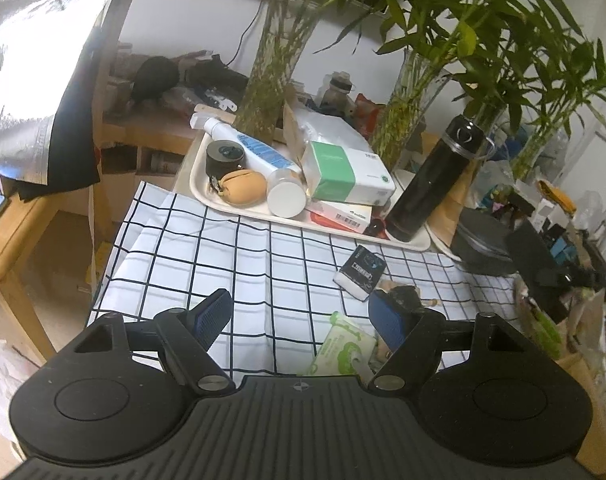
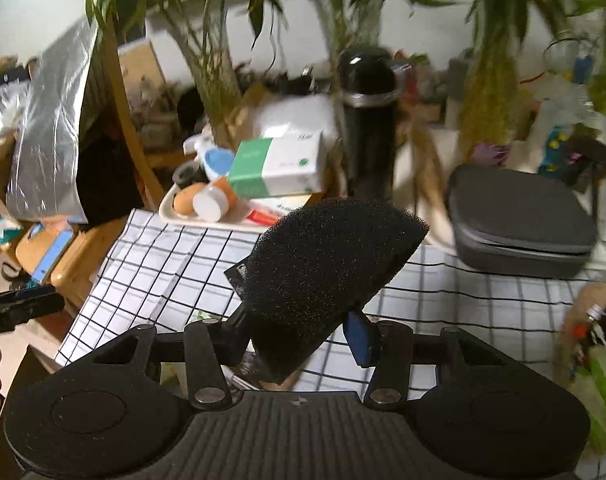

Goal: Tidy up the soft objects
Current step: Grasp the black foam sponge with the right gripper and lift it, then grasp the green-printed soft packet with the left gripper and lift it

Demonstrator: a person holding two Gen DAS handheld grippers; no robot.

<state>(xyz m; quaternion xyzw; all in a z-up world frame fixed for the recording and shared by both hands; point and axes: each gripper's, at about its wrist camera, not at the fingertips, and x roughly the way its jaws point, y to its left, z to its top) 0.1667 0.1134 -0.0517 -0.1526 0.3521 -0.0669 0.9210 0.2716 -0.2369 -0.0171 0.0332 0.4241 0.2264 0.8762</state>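
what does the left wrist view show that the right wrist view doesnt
Only the left wrist view: the open left gripper over a green wipes pack, and a small black box. Only the right wrist view: the right gripper, jaws clamped on a black sponge. Both: checked cloth, tray, black flask.

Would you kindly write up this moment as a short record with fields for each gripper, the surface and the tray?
left gripper: open, empty, above the checked cloth
right gripper: shut on a black foam sponge, lifted off the cloth
tray: cream, at the cloth's far edge; holds green-and-white box, tan pouch, black flask
near left gripper: green wipes pack
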